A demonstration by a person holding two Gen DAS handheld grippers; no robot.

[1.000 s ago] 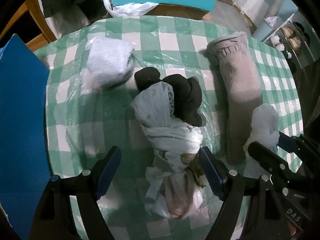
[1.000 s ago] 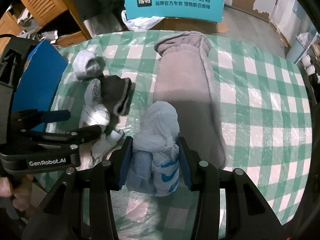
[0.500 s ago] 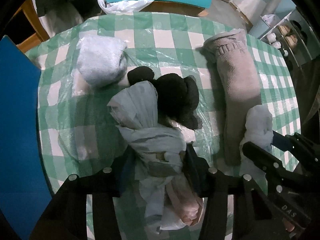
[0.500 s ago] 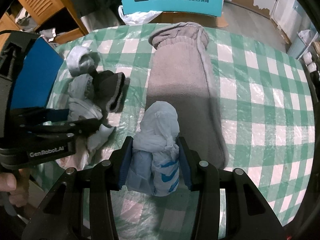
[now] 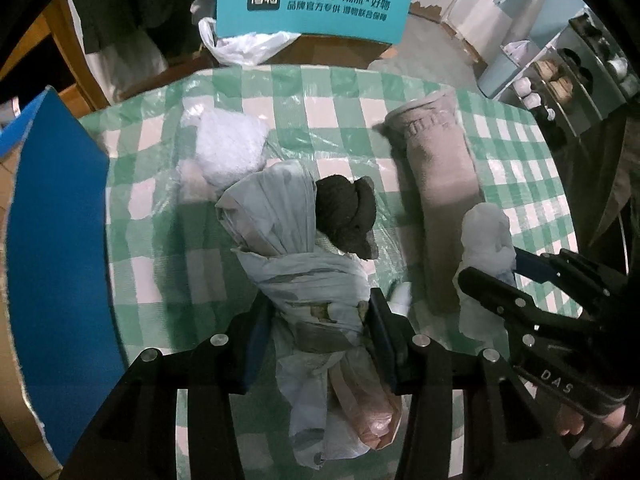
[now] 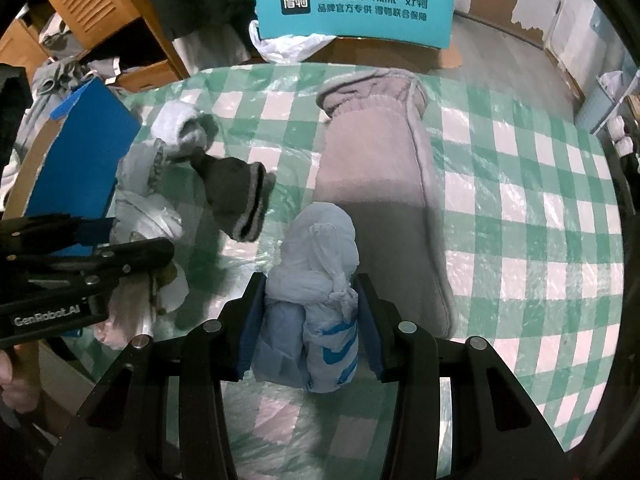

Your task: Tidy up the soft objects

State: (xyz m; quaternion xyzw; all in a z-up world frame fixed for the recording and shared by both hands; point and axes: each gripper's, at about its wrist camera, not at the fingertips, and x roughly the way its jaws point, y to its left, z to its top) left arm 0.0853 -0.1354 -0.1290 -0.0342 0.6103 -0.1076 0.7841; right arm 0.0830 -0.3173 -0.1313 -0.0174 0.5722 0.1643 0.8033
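Gripping a long knotted patterned bundle (image 5: 304,280) near its middle, the left gripper (image 5: 316,320) has its fingers (image 5: 256,332) clenched on the cloth, the bundle's far end lying against a dark rolled sock (image 5: 346,216) at the middle of the tabletop (image 5: 340,92). The right gripper (image 6: 310,316) is likewise clenched on a pale blue knotted bundle (image 6: 316,272) with blue markings, held upright beside the near end of a long grey rolled towel (image 6: 376,184). Only the left wrist view shows the pink tail of the patterned bundle and a shelf (image 5: 560,84) far right; only the right wrist view shows the sock's grey cuff and wooden cabinets (image 6: 92,12) far left. A white rolled sock (image 5: 230,148) lies far left, close to a blue board (image 5: 56,256) along the tabletop's left edge. Open checked cloth lies to the right of the towel, up to the round edge. Beyond the far edge stands a teal box (image 6: 354,12) printed with white Chinese characters; "GenRobot.AI" reads on the left gripper's side and "DAS" on the right's.
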